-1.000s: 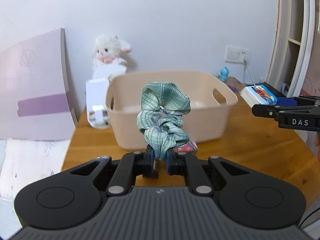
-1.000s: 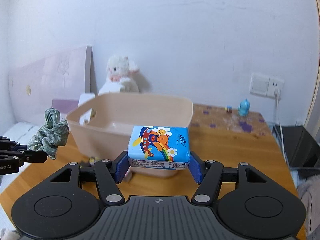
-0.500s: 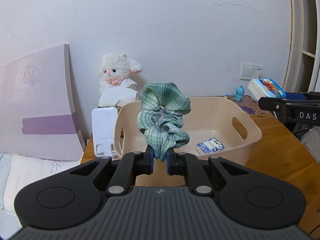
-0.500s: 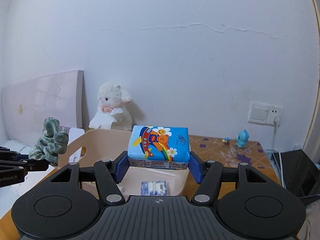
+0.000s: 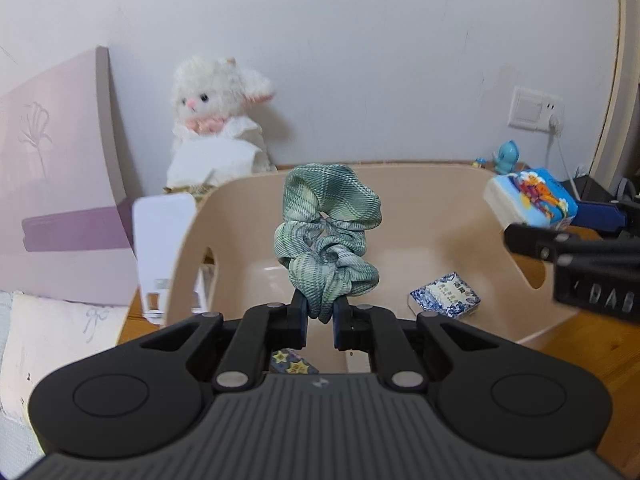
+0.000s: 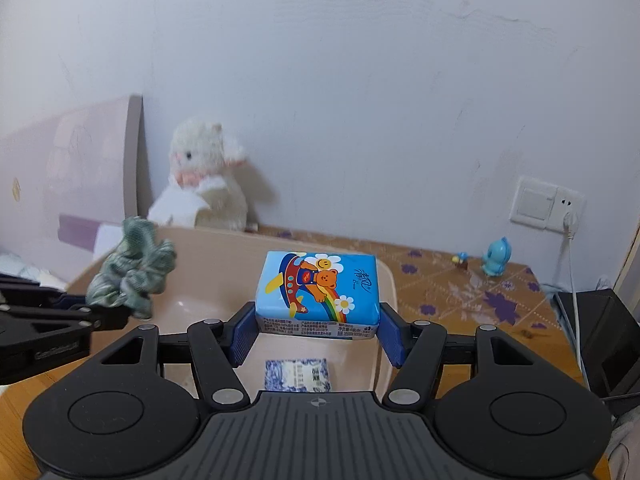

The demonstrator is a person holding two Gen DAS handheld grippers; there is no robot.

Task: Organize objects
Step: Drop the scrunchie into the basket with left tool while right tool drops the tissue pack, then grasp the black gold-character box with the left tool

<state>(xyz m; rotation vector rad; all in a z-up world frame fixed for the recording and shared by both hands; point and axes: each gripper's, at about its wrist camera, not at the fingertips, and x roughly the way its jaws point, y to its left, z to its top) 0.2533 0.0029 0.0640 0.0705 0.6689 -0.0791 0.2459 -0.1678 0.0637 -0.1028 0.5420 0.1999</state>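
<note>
My left gripper (image 5: 320, 312) is shut on a green plaid scrunchie (image 5: 326, 236) and holds it over the near rim of a beige plastic basket (image 5: 432, 200). My right gripper (image 6: 318, 334) is shut on a blue tissue pack with a cartoon bear (image 6: 318, 292), held above the basket (image 6: 224, 248). The pack shows at the right in the left wrist view (image 5: 532, 198), and the scrunchie at the left in the right wrist view (image 6: 132, 268). A small blue-and-white patterned packet (image 5: 444, 300) lies on the basket floor; it also shows in the right wrist view (image 6: 298, 374).
A white plush lamb (image 5: 216, 128) sits against the wall behind the basket. A white box (image 5: 160, 248) stands left of the basket beside a pink headboard (image 5: 60, 200). A blue figurine (image 6: 496, 258) and a wall socket (image 6: 546, 204) are at the back right. A star-patterned item (image 5: 292, 364) lies below my left gripper.
Both grippers have moved forward and down over the basket, still holding the scrunchie and the tissue pack. The basket interior and the patterned packet now look closer.
</note>
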